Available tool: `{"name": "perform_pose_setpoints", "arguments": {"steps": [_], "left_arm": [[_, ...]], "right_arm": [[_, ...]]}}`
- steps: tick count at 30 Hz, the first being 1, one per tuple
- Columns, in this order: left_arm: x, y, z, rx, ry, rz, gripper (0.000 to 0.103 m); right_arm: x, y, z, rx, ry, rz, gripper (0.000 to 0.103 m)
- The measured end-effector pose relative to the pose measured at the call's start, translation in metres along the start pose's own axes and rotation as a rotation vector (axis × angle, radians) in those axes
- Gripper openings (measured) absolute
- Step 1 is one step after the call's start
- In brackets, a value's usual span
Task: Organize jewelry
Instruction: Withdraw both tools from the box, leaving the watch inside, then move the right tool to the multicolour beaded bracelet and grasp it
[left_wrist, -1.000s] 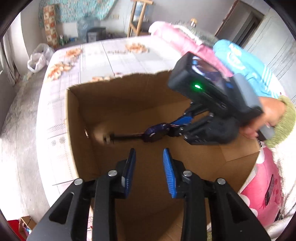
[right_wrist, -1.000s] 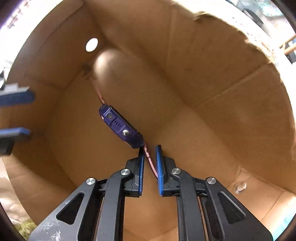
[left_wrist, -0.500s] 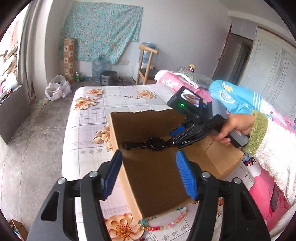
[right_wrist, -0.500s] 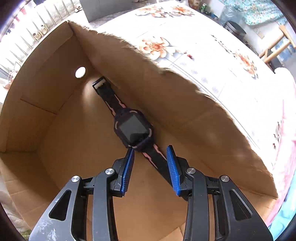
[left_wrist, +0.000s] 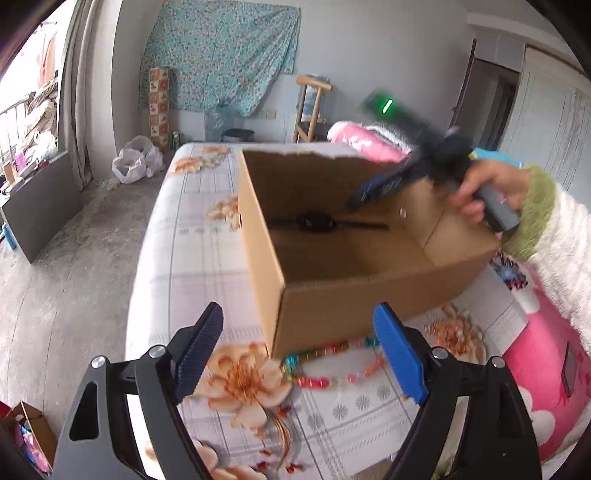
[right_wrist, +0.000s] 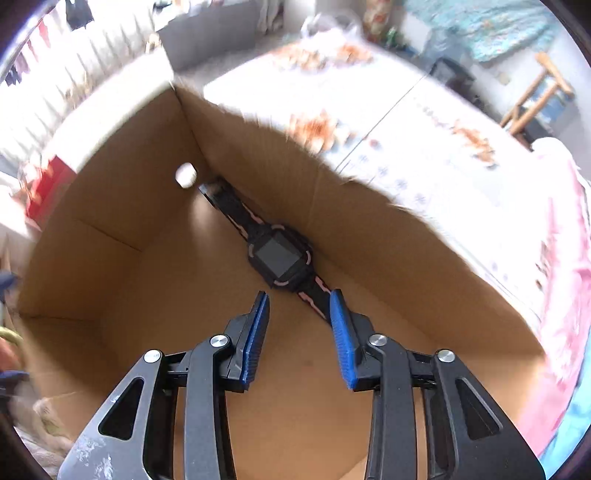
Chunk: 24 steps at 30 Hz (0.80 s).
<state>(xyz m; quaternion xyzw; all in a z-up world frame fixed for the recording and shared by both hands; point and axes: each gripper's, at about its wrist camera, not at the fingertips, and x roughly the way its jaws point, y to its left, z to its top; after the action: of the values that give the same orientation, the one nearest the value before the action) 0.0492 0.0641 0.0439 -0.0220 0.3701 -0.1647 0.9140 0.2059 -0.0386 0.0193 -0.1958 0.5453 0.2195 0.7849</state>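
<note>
A black smartwatch with pink trim (right_wrist: 279, 258) lies flat on the floor of the open cardboard box (right_wrist: 110, 221), along its far wall. My right gripper (right_wrist: 298, 295) hovers above the strap's near end, open, nothing between its blue pads. In the left wrist view the watch (left_wrist: 317, 221) shows inside the box (left_wrist: 369, 295), with the right gripper (left_wrist: 373, 188) blurred above the rim, held by a hand (left_wrist: 480, 192). My left gripper (left_wrist: 298, 314) is outside the box's near corner, jaws opening wide and empty. A colourful bead necklace (left_wrist: 332, 369) lies on the cloth in front of the box.
The box stands on a surface covered with a floral cloth (left_wrist: 184, 240). A pink cushion-like thing (left_wrist: 535, 387) lies at the right edge. A wooden chair (left_wrist: 310, 107) and white bags (left_wrist: 136, 162) stand on the grey floor beyond.
The right gripper let go of the watch, which now lies in the box, and rose above it. The left gripper pulled back out of the box and opened wide.
</note>
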Motion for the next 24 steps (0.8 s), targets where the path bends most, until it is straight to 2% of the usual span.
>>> {"name": "perform_pose_setpoints", "arguments": {"steps": [1,4,5,7,8,10,12,13,14,19,22,24], "left_arm": [[0.004,-0.003,-0.008,-0.004,0.024,-0.009,0.083],[0.018,-0.012,-0.026,-0.018,0.096,-0.028,0.083],[0.024,-0.015,-0.033,-0.011,0.122,-0.024,0.083],[0.033,-0.024,-0.045,0.019,0.169,0.0,0.083],[0.038,-0.029,-0.049,0.034,0.187,0.011,0.084],[0.046,-0.034,-0.055,0.054,0.215,0.021,0.084],[0.053,-0.036,-0.06,0.057,0.239,0.04,0.085],[0.057,-0.037,-0.063,0.065,0.249,0.05,0.085],[0.06,-0.039,-0.064,0.072,0.255,0.056,0.086],[0.067,-0.048,-0.065,0.102,0.26,0.093,0.097],[0.071,-0.053,-0.066,0.128,0.264,0.12,0.097],[0.072,-0.052,-0.065,0.112,0.27,0.117,0.098]], "right_arm": [[-0.017,0.003,-0.008,0.01,-0.043,-0.002,0.041],[-0.075,0.01,-0.045,0.091,-0.199,0.048,0.066],[-0.097,0.014,-0.065,0.141,-0.263,0.025,0.072],[-0.121,0.025,-0.1,0.199,-0.327,-0.026,0.079],[-0.131,0.034,-0.12,0.231,-0.357,-0.053,0.088],[-0.139,0.047,-0.157,0.283,-0.39,-0.082,0.095],[-0.14,0.012,-0.173,0.339,-0.397,-0.121,0.095],[-0.137,0.019,-0.19,0.369,-0.385,-0.162,0.095],[-0.137,0.025,-0.175,0.385,-0.376,-0.183,0.095],[-0.102,0.049,-0.218,0.487,-0.306,-0.291,0.095],[-0.094,0.062,-0.226,0.512,-0.304,-0.353,0.095],[-0.092,0.07,-0.234,0.511,-0.339,-0.372,0.095]]}}
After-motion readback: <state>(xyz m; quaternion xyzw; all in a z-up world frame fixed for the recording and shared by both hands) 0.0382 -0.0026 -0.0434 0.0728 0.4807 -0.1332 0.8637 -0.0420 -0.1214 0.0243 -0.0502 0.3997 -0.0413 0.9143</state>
